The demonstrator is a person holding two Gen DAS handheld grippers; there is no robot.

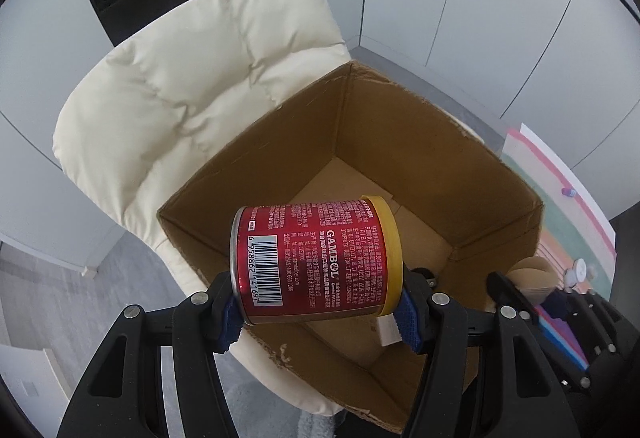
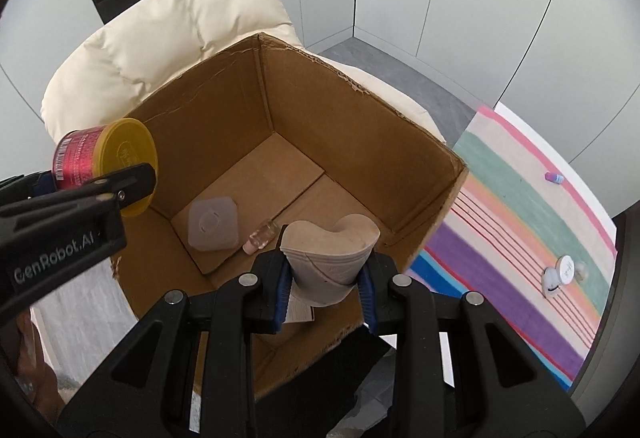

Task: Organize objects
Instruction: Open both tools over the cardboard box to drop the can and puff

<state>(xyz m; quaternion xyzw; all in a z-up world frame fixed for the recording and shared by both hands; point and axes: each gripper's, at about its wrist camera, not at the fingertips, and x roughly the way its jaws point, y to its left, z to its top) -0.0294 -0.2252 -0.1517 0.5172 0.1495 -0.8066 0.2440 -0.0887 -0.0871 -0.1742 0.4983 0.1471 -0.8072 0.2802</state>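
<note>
A red can [image 1: 316,262] with a yellow lid is hanging sideways over the open cardboard box [image 1: 400,126], the left gripper [image 1: 320,312] clenching it end to end, seemingly for dropping in. The right gripper [image 2: 324,288] is squeezing a stack of tan paper filters [image 2: 330,252] above the same box. Only the right wrist view is showing a clear plastic container [image 2: 213,224] and small bottle [image 2: 262,236] lying on the box floor.
</note>
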